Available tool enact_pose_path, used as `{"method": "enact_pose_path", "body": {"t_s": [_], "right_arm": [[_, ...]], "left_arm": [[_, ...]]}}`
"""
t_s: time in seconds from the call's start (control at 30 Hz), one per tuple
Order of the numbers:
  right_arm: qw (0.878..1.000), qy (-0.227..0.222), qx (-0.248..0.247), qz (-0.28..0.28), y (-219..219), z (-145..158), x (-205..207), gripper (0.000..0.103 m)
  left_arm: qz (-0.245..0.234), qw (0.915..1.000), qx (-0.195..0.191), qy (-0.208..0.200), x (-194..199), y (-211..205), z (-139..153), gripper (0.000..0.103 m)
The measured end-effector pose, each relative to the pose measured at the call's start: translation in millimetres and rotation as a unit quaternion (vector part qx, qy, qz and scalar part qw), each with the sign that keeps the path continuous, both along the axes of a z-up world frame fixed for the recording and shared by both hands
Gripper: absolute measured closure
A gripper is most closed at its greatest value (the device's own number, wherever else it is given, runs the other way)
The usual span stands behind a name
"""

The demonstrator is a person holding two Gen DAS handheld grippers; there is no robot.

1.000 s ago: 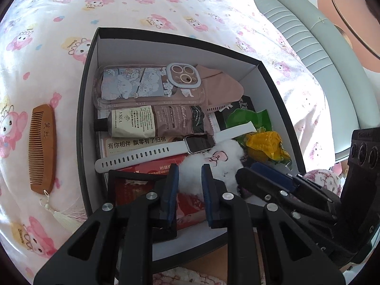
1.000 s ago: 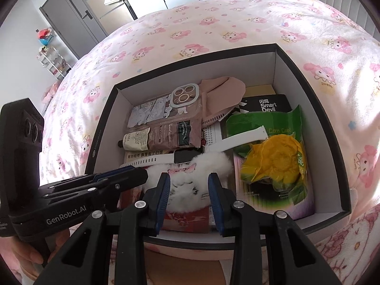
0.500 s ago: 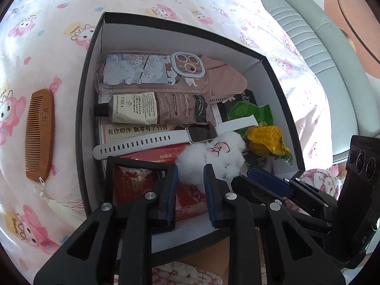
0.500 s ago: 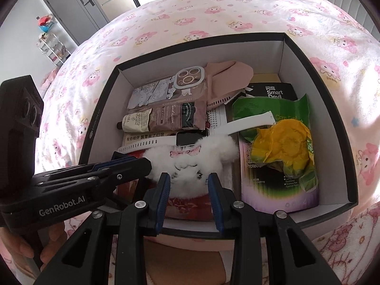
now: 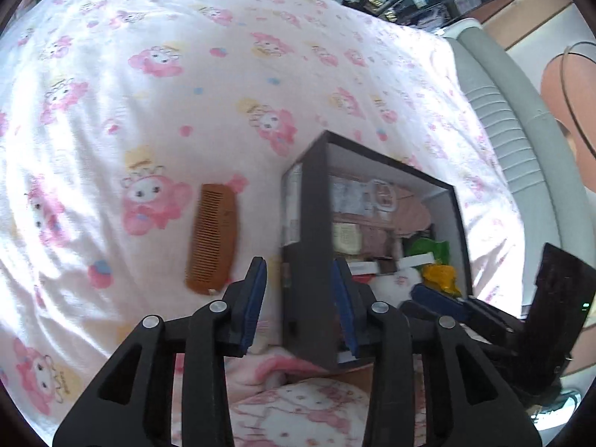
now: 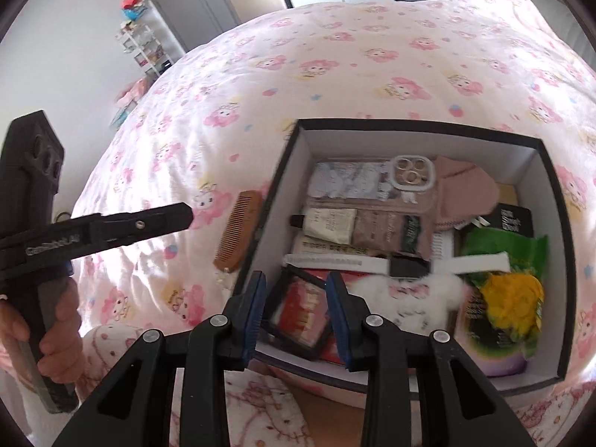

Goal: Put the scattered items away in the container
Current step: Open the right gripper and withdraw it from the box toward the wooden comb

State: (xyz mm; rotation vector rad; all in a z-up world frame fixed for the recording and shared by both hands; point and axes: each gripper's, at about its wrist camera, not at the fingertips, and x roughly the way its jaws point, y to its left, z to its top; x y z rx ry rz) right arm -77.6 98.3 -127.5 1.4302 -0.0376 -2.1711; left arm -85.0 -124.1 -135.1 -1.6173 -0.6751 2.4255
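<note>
Wooden and flat, the comb (image 5: 212,237) is seen lying on the bed (image 5: 149,111) just beside the left wall of the box (image 6: 283,171), outside it. The left gripper (image 5: 298,298) is held near it with jaws open and empty; the right gripper (image 6: 296,316) is also open, over the box. The comb should be approached from above and pinched across its narrow width, so that the quilt is not caught.
</note>
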Motion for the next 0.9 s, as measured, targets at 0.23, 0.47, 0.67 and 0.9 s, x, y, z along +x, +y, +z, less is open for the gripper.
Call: {"method": "enact_pose_path", "body": {"t_s": [0.23, 0.47, 0.67, 0.9], "right_arm": [[0.994, -0.054, -0.042, 0.081, -76.7, -19.4, -18.0, 0.073], [0.990, -0.099, 0.001, 0.096, -120.1, -61.0, -34.5, 0.073], [0.994, -0.074, 0.028, 0.080, -126.3, -65.3, -35.6, 0.072], [0.996, -0.065, 0.025, 0.051, -113.4, -61.3, -41.1, 0.072]], "left_arm": [[-0.042, 0.9881, 0.121, -0.085, -16.5, -52.3, -72.1, 0.066], [-0.082, 0.9879, 0.086, -0.099, -36.2, -63.8, -103.7, 0.064], [-0.117, 0.9771, 0.103, -0.145, -44.2, -50.2, -144.4, 0.064], [-0.120, 0.9782, 0.113, -0.126, -52.5, -48.1, -151.9, 0.087]]}}
